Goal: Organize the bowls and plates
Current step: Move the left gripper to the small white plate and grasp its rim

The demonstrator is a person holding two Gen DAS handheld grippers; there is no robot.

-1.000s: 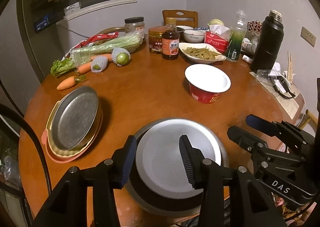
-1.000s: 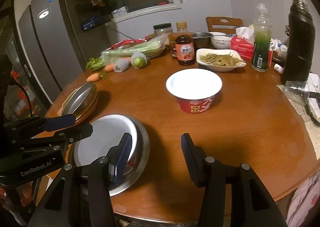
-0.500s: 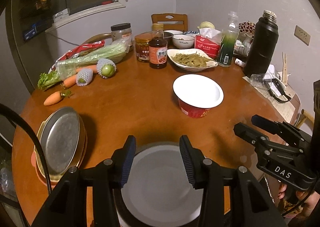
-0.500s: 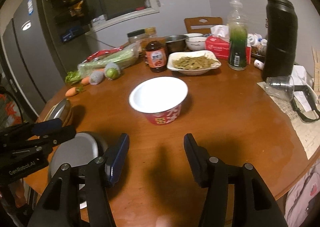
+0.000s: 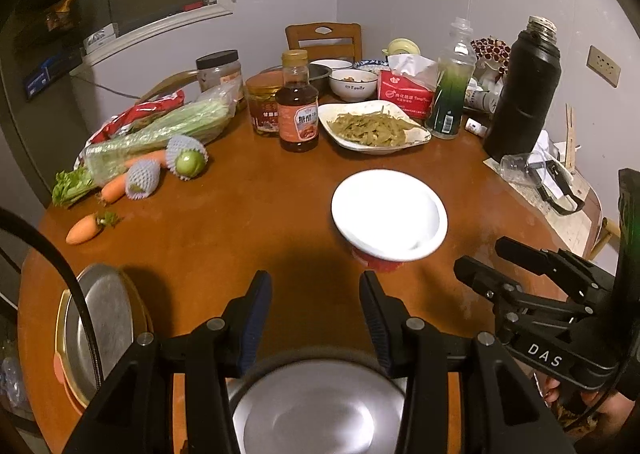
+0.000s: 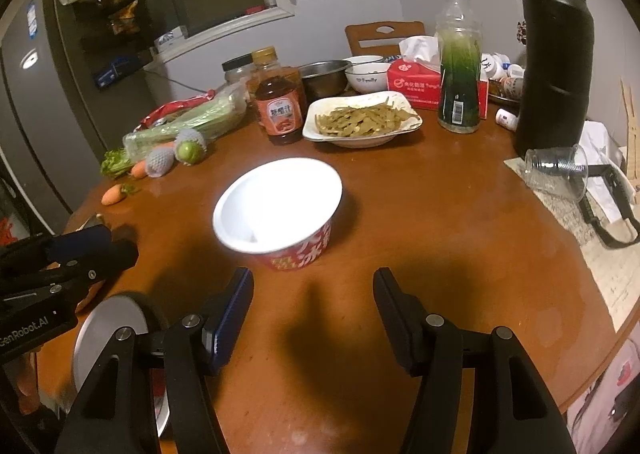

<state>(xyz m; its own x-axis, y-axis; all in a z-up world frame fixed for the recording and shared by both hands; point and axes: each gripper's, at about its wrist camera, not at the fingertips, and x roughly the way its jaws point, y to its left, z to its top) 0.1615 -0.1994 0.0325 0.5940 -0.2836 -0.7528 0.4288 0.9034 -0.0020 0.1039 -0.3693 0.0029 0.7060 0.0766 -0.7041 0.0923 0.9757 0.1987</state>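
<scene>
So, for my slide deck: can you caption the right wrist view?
Open right gripper faces a red paper bowl on a cluttered round table.

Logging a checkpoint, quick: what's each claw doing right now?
Left claw: open, nothing between its fingers.
Right claw: open, empty; it has just been opening wider.

The table [image 6: 420, 222] is brown. The paper bowl [image 6: 280, 210] is white inside, red with white letters outside. The flask [image 6: 554, 54] is black. The carrot [image 5: 82, 230] is orange.
</scene>
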